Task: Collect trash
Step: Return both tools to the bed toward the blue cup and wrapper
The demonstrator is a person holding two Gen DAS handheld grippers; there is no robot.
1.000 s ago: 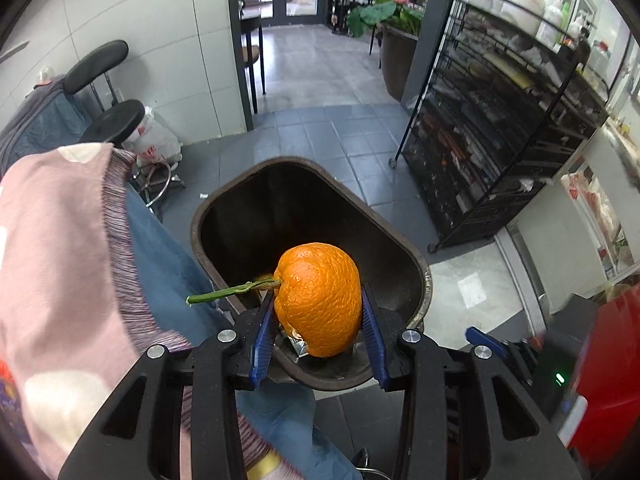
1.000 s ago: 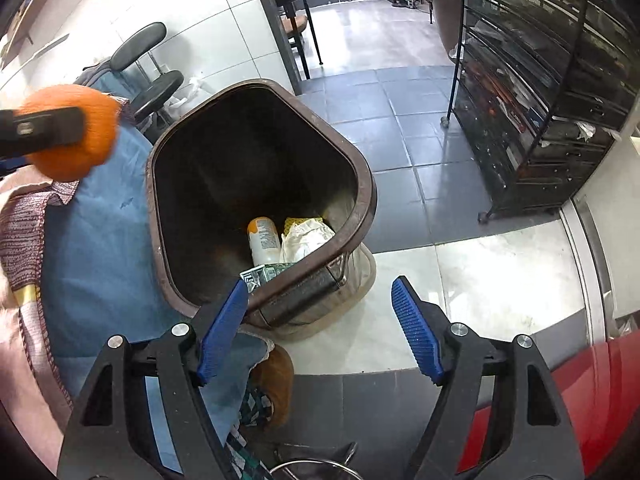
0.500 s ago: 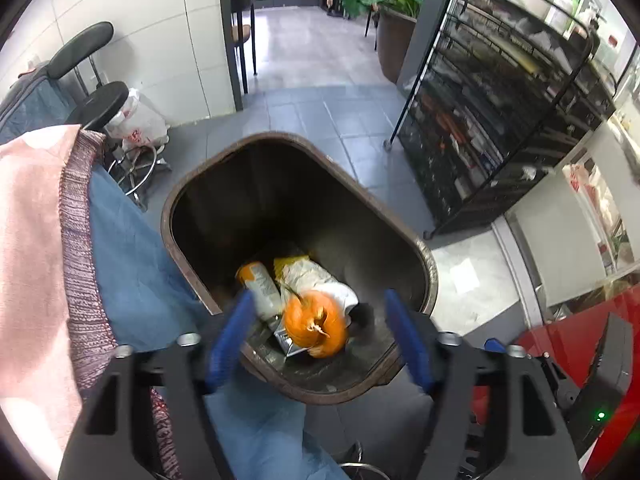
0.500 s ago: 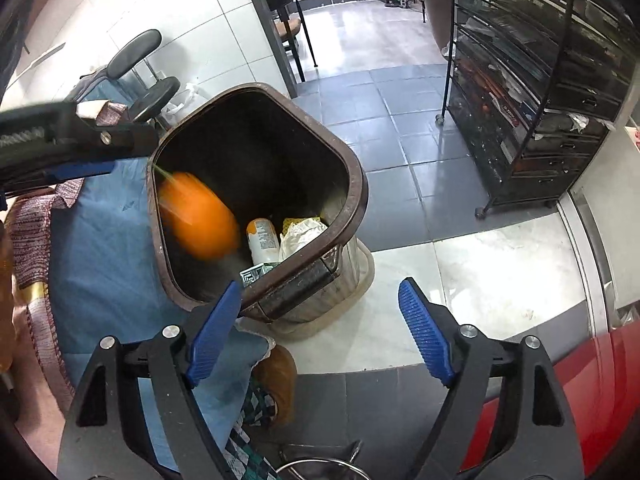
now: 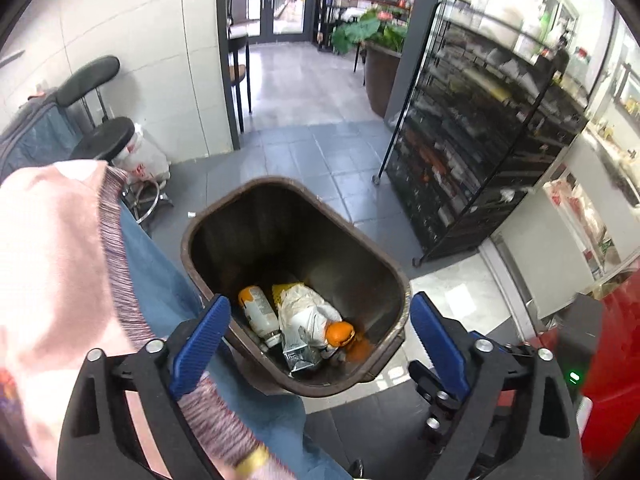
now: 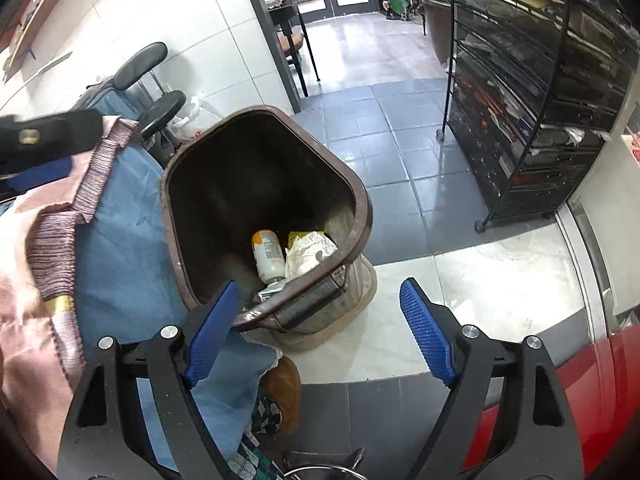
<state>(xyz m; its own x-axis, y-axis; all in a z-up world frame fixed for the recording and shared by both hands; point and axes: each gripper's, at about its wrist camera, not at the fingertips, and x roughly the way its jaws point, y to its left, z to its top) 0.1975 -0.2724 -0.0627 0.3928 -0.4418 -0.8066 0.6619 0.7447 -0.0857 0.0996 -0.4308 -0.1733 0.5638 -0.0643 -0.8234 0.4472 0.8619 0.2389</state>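
Observation:
A brown trash bin (image 5: 208, 224) stands on the floor below both grippers; it also shows in the right wrist view (image 6: 362, 200). Inside lie an orange (image 5: 339, 333), a plastic bottle (image 5: 258, 312) and crumpled white paper (image 5: 302, 312). The bottle (image 6: 269, 254) and paper (image 6: 310, 250) show in the right wrist view; the orange is hidden there by the bin wall. My left gripper (image 5: 318, 334) is open and empty above the bin's near rim. My right gripper (image 6: 320, 326) is open and empty, just right of the bin's near corner.
A black wire rack (image 5: 472, 152) on wheels stands right of the bin (image 6: 532, 92). A person's blue trouser leg (image 6: 128, 248) and pink sleeve (image 5: 44, 264) are left of the bin. A black stool (image 5: 104, 142) stands behind. A red surface (image 6: 568, 396) lies at lower right.
My left gripper opened and let go of the orange, which fell into the bin and now lies at its bottom. The left gripper has risen. The right gripper stayed open.

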